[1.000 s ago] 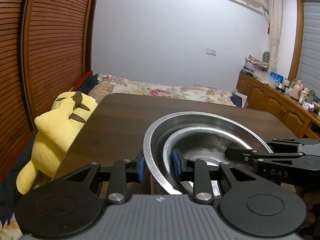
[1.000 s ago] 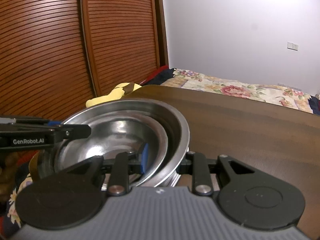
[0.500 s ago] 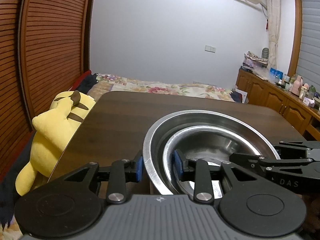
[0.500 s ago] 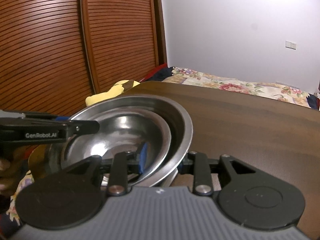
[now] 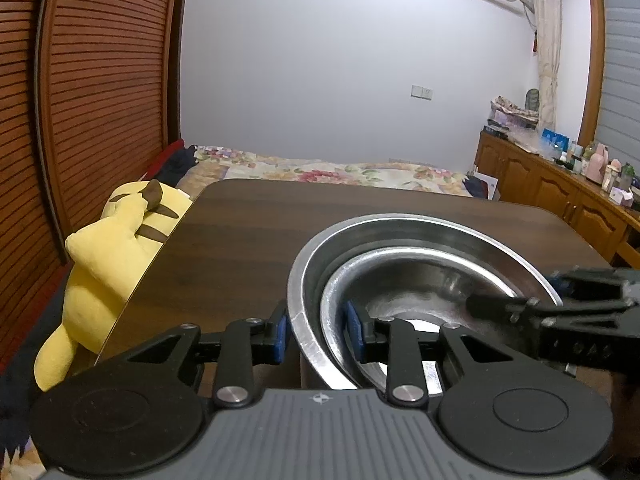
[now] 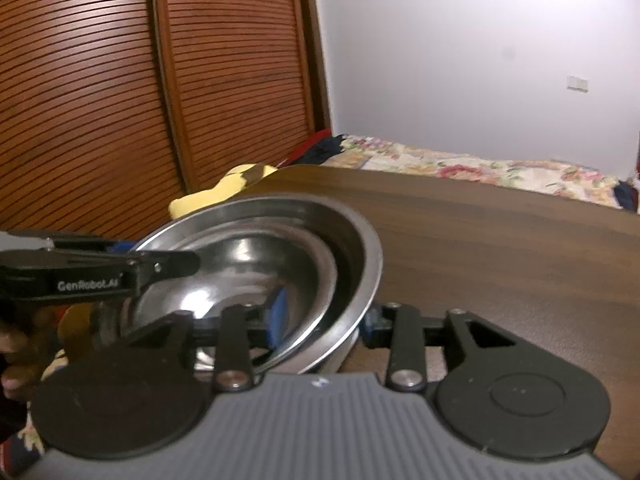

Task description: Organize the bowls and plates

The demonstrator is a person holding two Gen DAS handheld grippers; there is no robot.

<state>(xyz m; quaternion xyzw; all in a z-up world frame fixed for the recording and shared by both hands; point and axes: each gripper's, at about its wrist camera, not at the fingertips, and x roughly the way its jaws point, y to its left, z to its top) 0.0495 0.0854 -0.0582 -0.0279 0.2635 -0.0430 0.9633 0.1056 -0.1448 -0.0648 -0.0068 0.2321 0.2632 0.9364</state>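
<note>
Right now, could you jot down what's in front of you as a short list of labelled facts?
Bowls: small steel bowl nested in large steel bowl
Surface: dark wooden table
Left gripper: straddles both rims, near side
Right gripper: straddles opposite rims, jaws just opening
Beside table: yellow plush toy
Behind: bed

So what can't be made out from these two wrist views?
- Underside of the big steel bowl and what it stands on: left wrist view, hidden by the bowl and the left gripper.
- Whether the right gripper presses the rims: right wrist view is blurred; its jaws have just been opening, rims between them.
- Items on the sideboard: left wrist view, too small.
- The yellow plush toy: right wrist view, mostly behind the bowl.
</note>
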